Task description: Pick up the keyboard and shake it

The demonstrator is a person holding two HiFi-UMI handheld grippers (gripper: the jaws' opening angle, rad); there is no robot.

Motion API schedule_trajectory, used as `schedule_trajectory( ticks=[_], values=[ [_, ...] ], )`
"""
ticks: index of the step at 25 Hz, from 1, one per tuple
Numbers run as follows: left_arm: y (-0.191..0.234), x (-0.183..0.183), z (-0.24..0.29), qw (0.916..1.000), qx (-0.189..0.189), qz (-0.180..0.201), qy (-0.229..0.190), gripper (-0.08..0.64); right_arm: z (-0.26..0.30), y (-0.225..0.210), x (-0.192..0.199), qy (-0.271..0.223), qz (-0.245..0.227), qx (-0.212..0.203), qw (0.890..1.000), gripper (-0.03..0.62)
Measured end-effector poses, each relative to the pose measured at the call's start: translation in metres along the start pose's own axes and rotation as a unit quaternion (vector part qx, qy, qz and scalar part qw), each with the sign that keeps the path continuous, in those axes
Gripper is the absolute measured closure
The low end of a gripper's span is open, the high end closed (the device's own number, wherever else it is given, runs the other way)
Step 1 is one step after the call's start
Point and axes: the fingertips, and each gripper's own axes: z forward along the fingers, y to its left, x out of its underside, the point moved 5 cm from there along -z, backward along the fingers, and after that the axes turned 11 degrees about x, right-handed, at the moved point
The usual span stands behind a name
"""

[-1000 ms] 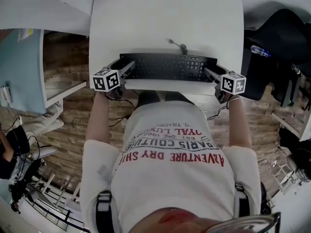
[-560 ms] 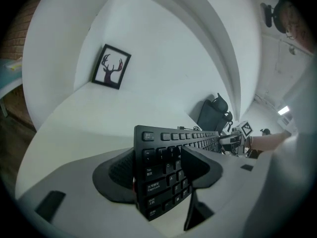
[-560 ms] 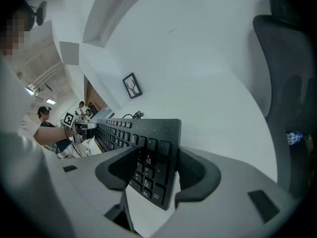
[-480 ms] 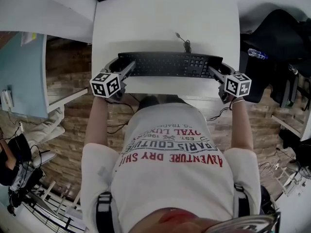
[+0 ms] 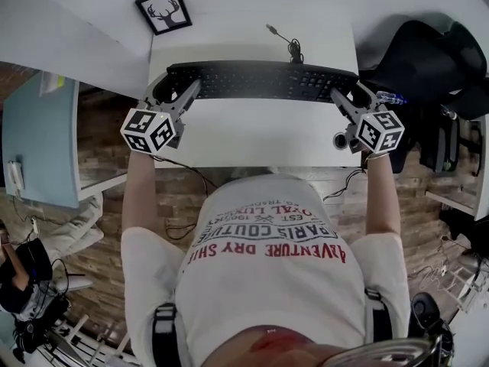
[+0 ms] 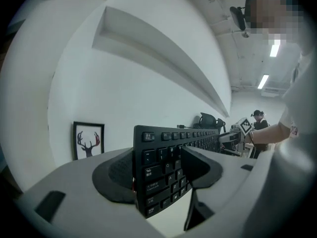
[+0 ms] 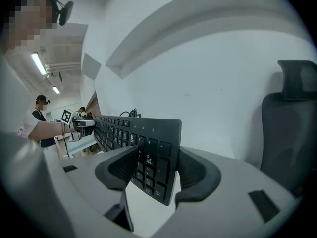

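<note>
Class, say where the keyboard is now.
Head view: the keyboard is held over the far side of the white desk, between the left hand-held gripper and the right hand-held gripper, each clamping one end.

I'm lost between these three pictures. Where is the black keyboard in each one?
Head view: the keyboard stretches sideways across the upper middle.
Left gripper view: the keyboard sits at lower centre, its left end nearest, with the keys running away to the right.
Right gripper view: the keyboard sits at lower centre, its right end nearest, running away to the left.
Shared landmark: the cable at its back edge shows in all three.
</note>
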Motion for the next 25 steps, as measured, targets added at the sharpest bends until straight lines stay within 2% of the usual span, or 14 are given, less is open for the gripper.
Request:
schedule_trajectory(
  ticks=[4, 7, 12, 17, 21, 25],
  values=[
    [-0.006, -0.027, -0.001, 0.9976, 0.008, 0.063, -0.026, 0.268, -0.011, 0.000, -0.032, -0.059, -0.040, 0.016, 0.997, 0.333],
    [-0.018, -0.047, -0.006, 0.9933, 0.015, 0.096, -0.064, 0.268, -0.028, 0.001, -0.052, -0.104, -0.065, 0.025, 0.992, 0.333],
    [-0.034, -0.073, -0.019, 0.9782, 0.013, 0.165, -0.126, 0.268, -0.055, 0.012, -0.074, -0.189, -0.107, 0.045, 0.975, 0.331],
    [-0.052, -0.097, -0.030, 0.9597, 0.007, 0.227, -0.165, 0.268, -0.077, 0.019, -0.087, -0.260, -0.136, 0.068, 0.953, 0.331],
    [-0.061, -0.106, -0.036, 0.9506, 0.011, 0.253, -0.179, 0.268, -0.098, 0.029, -0.096, -0.320, -0.179, 0.092, 0.926, 0.331],
    [-0.064, -0.103, -0.036, 0.9513, 0.013, 0.252, -0.177, 0.268, -0.105, 0.031, -0.095, -0.329, -0.199, 0.104, 0.917, 0.331]
  ],
)
